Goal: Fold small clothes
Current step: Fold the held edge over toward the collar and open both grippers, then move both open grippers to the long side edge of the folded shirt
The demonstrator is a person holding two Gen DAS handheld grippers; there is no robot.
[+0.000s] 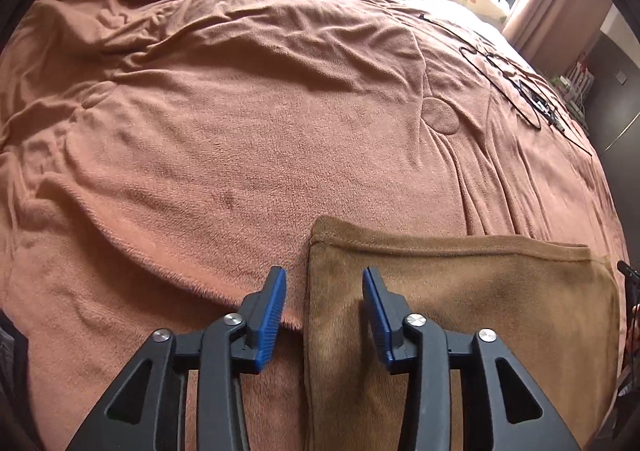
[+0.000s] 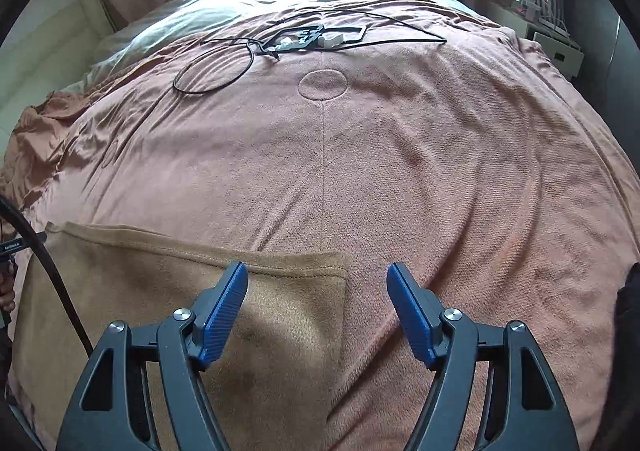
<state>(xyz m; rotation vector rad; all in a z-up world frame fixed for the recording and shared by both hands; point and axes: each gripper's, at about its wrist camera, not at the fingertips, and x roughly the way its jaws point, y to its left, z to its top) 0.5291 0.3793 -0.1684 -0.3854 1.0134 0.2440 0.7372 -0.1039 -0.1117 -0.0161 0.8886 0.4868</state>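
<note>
Looking down both wrists, I see a tan fleece cloth with a stitched hem (image 1: pixel 460 303) lying flat on the rumpled salmon-pink blanket (image 1: pixel 240 139). My left gripper (image 1: pixel 324 307) straddles its left edge, fingers apart, gripping nothing. My right gripper (image 2: pixel 318 305) spreads wide over its right corner. Black cables (image 2: pixel 224 63) lie far off.

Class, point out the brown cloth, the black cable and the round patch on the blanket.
Brown cloth (image 2: pixel 168 291): right wrist view, flat upper part.
Black cable (image 2: pixel 216 75): right wrist view, on its loop.
Round patch (image 2: pixel 323 85): right wrist view, its middle.
</note>
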